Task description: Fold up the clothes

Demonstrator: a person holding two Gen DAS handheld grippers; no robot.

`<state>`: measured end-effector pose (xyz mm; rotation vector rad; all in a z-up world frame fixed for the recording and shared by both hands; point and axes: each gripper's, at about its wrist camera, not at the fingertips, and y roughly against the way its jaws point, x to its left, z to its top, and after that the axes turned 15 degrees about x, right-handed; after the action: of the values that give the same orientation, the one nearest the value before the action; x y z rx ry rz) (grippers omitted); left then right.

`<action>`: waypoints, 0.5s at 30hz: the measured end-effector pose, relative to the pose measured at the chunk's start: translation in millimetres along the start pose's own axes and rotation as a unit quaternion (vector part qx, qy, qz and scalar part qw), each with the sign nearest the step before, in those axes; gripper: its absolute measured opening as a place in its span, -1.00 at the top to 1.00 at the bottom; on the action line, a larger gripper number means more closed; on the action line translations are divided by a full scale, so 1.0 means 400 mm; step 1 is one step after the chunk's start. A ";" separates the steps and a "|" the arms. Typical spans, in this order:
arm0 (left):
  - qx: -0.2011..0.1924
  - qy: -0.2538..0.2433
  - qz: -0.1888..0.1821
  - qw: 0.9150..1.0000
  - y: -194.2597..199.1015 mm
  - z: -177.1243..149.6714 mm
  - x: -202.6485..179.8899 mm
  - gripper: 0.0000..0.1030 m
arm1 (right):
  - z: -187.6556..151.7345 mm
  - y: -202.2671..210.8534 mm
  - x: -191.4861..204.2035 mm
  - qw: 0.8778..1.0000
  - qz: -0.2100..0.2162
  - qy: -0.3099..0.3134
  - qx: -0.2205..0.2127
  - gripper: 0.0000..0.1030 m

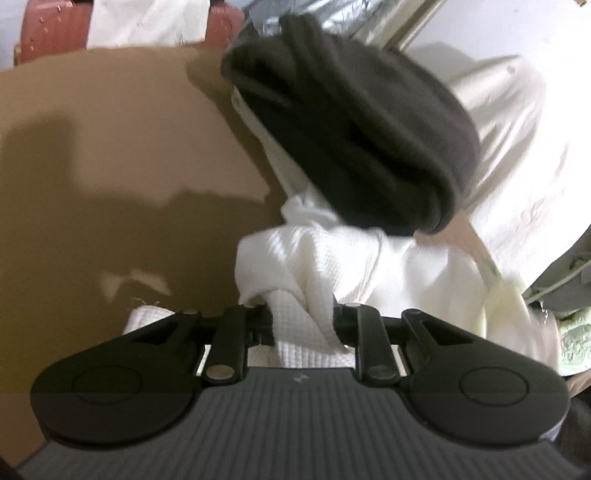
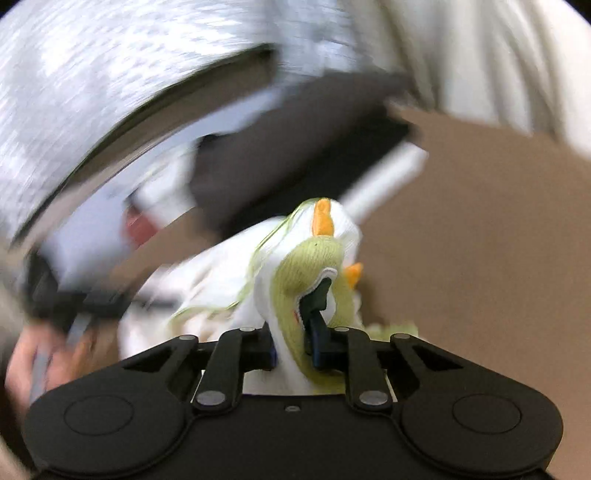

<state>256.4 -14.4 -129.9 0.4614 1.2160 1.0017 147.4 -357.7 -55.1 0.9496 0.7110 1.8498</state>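
Observation:
My left gripper (image 1: 303, 325) is shut on a bunched fold of a white waffle-knit garment (image 1: 325, 258), which runs up from the jaws over the brown table (image 1: 110, 155). A folded dark grey garment (image 1: 354, 136) lies just beyond it, on top of pale cloth. My right gripper (image 2: 299, 343) is shut on the same kind of white cloth where it bears a green knitted patch with orange spikes (image 2: 314, 266). The right wrist view is heavily blurred by motion.
A cream sheet or garment (image 1: 517, 147) covers the right side. A reddish chair (image 1: 51, 33) stands behind the table. Silver foil-like material (image 2: 110, 66) and a dark flat object (image 2: 295, 147) lie beyond the right gripper. A pale green cloth (image 1: 576, 339) sits at far right.

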 end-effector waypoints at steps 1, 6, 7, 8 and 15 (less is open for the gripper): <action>-0.003 -0.008 0.008 1.000 0.010 -0.003 -0.006 0.62 | -0.027 0.009 0.059 0.999 -0.001 0.034 0.017 0.60; -0.001 -0.019 0.036 0.999 0.016 -0.008 -0.013 0.62 | -0.125 0.003 0.268 0.983 0.007 0.142 0.119 0.54; 0.000 -0.016 0.043 0.999 0.013 -0.007 -0.008 0.62 | -0.120 0.013 0.279 0.982 0.006 0.148 0.118 0.49; 0.002 -0.009 0.040 0.999 0.012 -0.004 0.003 0.62 | -0.115 0.022 0.290 0.981 0.005 0.154 0.117 0.47; 0.006 0.000 0.035 0.999 0.006 -0.003 0.026 0.62 | 0.003 0.139 0.159 0.998 0.031 0.039 0.031 0.10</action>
<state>254.6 -4.7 -134.2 0.5154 1.2136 1.0555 104.2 -323.4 9.2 0.9528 0.7979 1.9386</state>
